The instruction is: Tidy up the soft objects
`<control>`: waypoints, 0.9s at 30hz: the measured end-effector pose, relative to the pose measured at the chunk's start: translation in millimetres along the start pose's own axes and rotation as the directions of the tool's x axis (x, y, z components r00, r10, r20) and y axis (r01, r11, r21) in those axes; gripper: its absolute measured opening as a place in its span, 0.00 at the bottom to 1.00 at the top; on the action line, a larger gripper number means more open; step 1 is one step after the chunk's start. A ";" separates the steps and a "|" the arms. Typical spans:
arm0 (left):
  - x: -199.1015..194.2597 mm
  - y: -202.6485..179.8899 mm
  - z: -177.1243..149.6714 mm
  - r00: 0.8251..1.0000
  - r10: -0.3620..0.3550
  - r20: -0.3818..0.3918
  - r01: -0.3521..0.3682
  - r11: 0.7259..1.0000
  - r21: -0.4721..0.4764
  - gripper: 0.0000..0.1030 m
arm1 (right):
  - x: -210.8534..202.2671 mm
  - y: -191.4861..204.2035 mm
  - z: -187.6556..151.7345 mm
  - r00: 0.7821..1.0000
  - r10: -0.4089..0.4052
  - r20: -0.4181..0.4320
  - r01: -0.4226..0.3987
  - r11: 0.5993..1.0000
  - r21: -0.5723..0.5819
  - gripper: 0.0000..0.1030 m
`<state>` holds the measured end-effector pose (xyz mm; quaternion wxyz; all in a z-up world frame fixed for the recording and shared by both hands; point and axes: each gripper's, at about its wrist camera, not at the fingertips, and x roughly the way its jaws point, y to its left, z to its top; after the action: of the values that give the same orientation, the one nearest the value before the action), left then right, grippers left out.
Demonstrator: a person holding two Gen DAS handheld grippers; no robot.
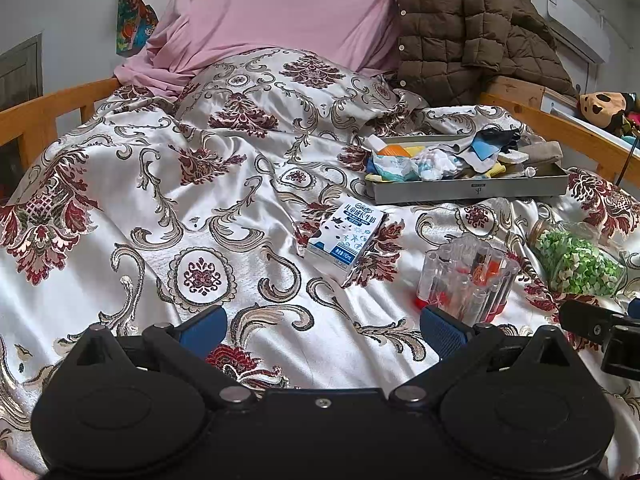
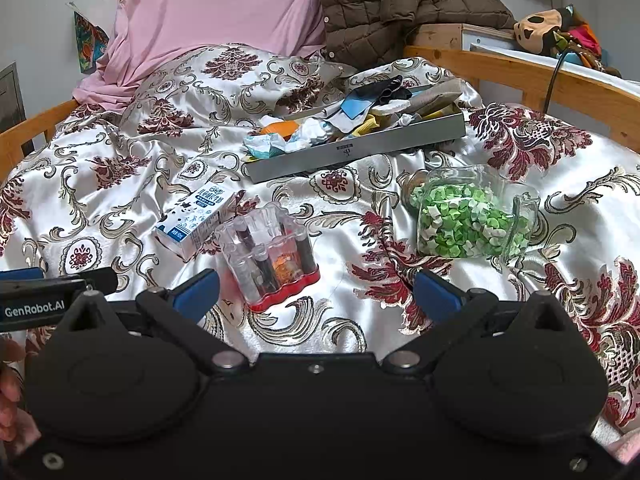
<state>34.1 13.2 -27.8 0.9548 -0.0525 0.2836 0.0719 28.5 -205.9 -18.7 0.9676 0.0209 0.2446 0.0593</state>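
Note:
A grey tray point(image 1: 472, 191) point(image 2: 360, 148) lies on the patterned satin bedspread, piled with soft things: cloths, socks, crumpled tissues point(image 1: 436, 162) point(image 2: 310, 134). My left gripper point(image 1: 322, 330) is open and empty, low over the bedspread, well short of the tray. My right gripper point(image 2: 316, 294) is open and empty, just behind a clear plastic case of small bottles point(image 2: 270, 254) point(image 1: 466, 276). The right gripper's edge shows at the right of the left wrist view point(image 1: 600, 328).
A milk carton point(image 1: 344, 238) point(image 2: 196, 220) lies left of the case. A glass jar of green paper stars point(image 2: 472, 216) point(image 1: 576, 260) lies on its side at right. Pink pillow point(image 1: 276, 8), brown quilted jacket point(image 1: 468, 24) and wooden bed rails point(image 2: 520, 80) stand behind.

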 end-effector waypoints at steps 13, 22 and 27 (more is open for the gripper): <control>-0.3 -0.4 -0.1 1.000 -0.003 0.001 0.003 1.000 0.002 0.99 | -0.1 0.0 0.0 1.000 0.000 0.000 0.000 1.000 0.000 0.99; 2.8 -0.3 1.0 0.999 0.021 -0.033 -0.021 1.000 0.016 0.99 | -0.2 0.0 0.4 1.000 0.000 -0.001 0.000 1.000 0.000 0.99; 1.2 1.2 2.1 0.999 0.022 -0.026 -0.022 0.999 0.028 0.99 | 0.5 0.2 -1.6 1.000 0.000 -0.003 0.000 1.000 -0.003 0.99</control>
<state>36.0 14.8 -26.8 0.9508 -0.0369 0.2977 0.0777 28.1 -205.6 -20.3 0.9673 0.0195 0.2458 0.0598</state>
